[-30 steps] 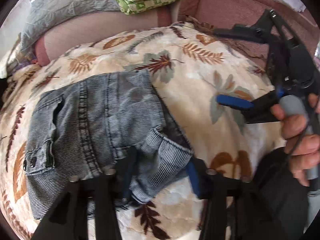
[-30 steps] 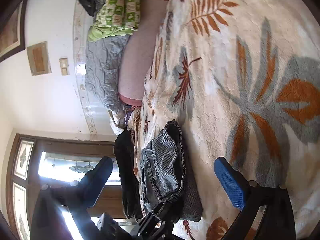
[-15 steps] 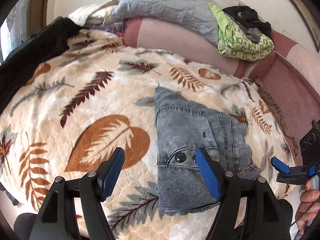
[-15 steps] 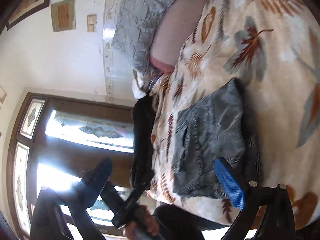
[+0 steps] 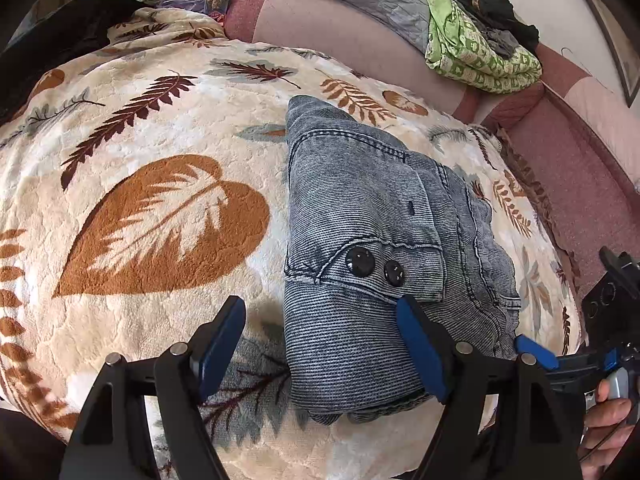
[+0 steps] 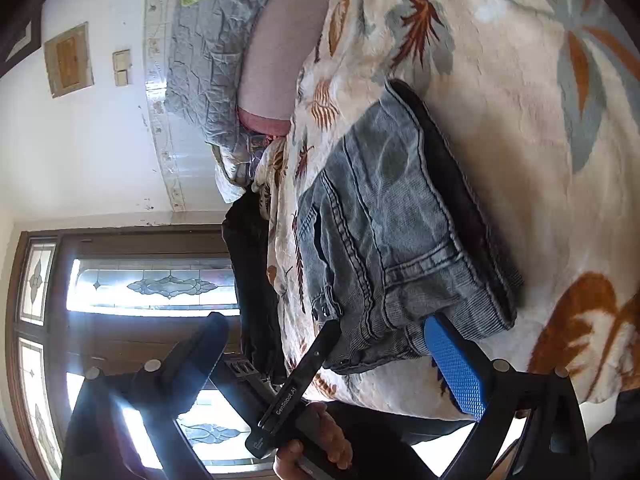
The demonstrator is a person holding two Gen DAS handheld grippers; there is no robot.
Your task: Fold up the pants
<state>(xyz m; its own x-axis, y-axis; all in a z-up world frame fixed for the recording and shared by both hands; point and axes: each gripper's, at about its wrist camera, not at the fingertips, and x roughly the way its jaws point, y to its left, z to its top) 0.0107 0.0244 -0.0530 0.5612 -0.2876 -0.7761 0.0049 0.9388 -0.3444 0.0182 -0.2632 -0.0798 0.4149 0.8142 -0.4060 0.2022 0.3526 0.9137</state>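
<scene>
The leaf-print blanket (image 5: 160, 128) covers the bed. The folded pants (image 5: 368, 248) lie as a compact bundle near its front edge, toward the right side.

Risk: the bundle is thick and loosely stacked. A finger dragged across the top layer, or a nudge at the front edge, could unroll the fold.

The left gripper (image 5: 320, 352) is spread wide and still opening; one finger overlaps the bundle's near end, pinching nothing. The right gripper (image 6: 332, 364) is also spread, empty, just beside the bundle.
</scene>
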